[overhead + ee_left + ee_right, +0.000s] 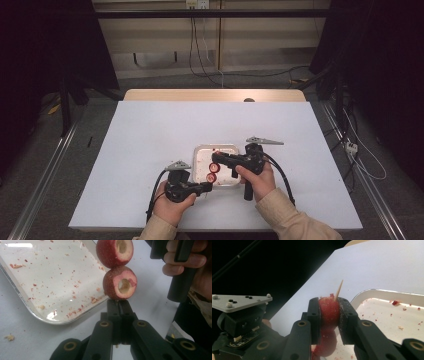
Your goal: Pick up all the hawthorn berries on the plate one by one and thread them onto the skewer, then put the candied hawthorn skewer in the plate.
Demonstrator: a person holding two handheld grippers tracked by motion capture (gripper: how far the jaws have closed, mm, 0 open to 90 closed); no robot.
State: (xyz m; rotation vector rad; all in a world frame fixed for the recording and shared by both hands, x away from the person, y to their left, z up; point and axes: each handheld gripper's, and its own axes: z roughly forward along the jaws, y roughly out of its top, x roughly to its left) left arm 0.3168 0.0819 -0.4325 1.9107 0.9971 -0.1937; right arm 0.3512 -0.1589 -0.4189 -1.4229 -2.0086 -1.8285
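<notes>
- The left hand-held gripper [119, 305], at the lower centre of its view, was fully closed on a skewer just below two cored red fruits [120, 283].
- The right hand-held gripper [329, 311] clamped the upper fruit [329, 310], the skewer tip [338, 290] poking out above.
- Both fruits hung over the tray [200, 152] on the worktop [150, 135].
</notes>
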